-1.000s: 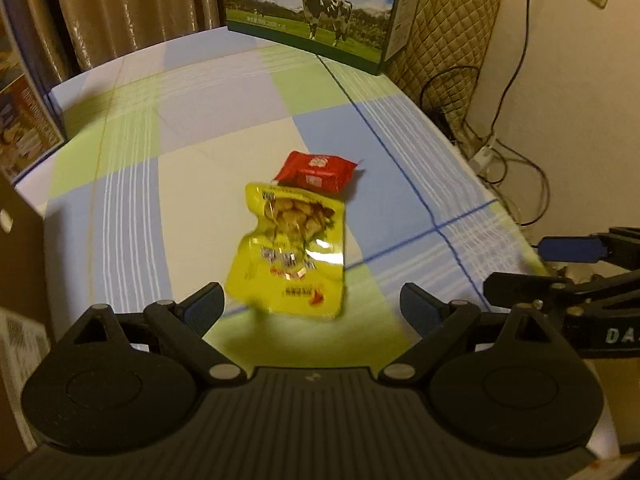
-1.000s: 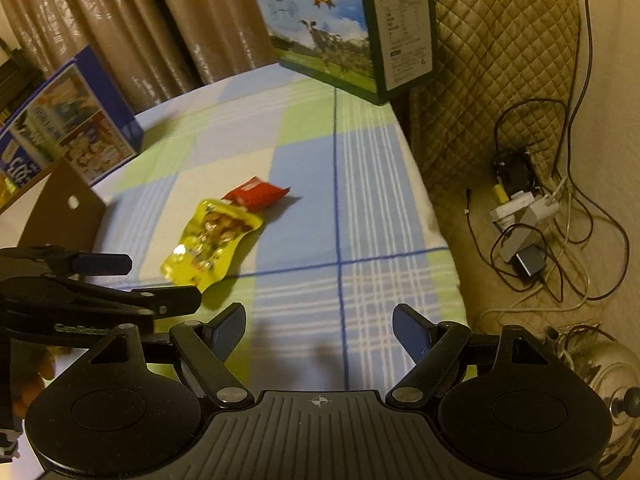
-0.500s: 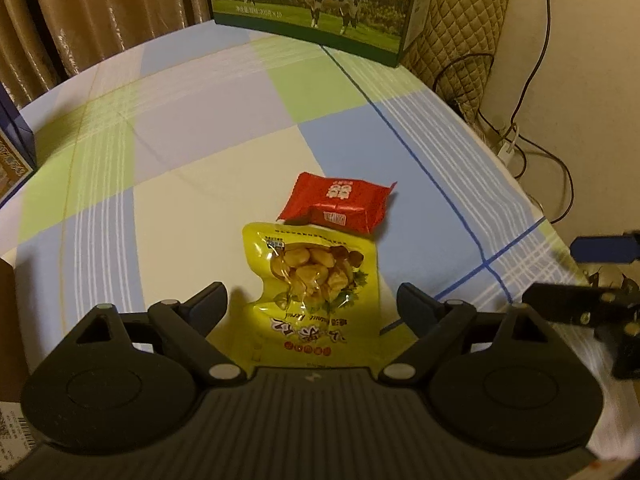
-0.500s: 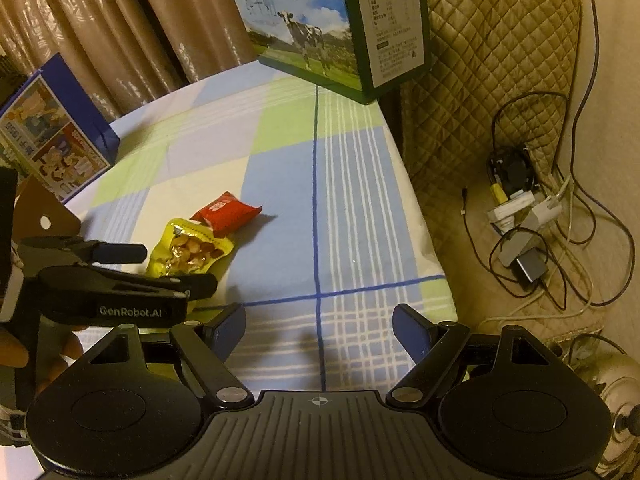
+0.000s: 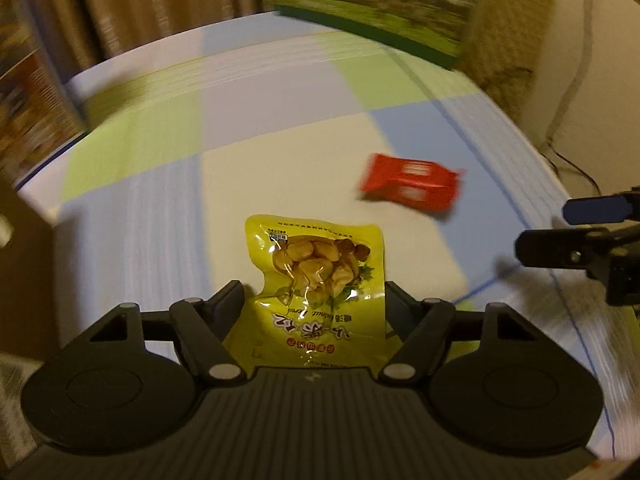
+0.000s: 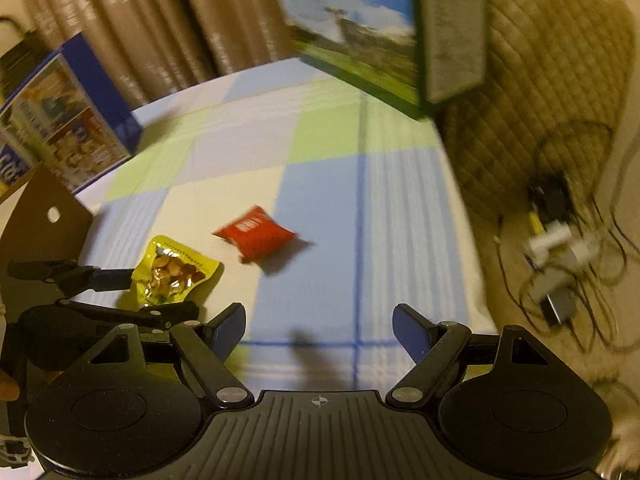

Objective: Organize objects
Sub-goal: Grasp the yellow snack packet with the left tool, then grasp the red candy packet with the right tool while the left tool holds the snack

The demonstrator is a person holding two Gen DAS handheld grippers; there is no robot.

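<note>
Now the left gripper (image 5: 314, 300) clamps the yellow nut pouch (image 5: 320, 276) — right gripper (image 6: 319, 326) spread wide, empty.

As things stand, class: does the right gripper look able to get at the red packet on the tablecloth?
Probably yes. The right gripper is open and empty, and the red packet lies ahead on bare tablecloth, apart from the yellow pouch that the left gripper is holding.

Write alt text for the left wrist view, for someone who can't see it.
The left gripper is closed on a yellow snack pouch over a checked tablecloth. A blurred red packet lies beyond it to the right, and the right gripper pokes in from the right edge.
</note>
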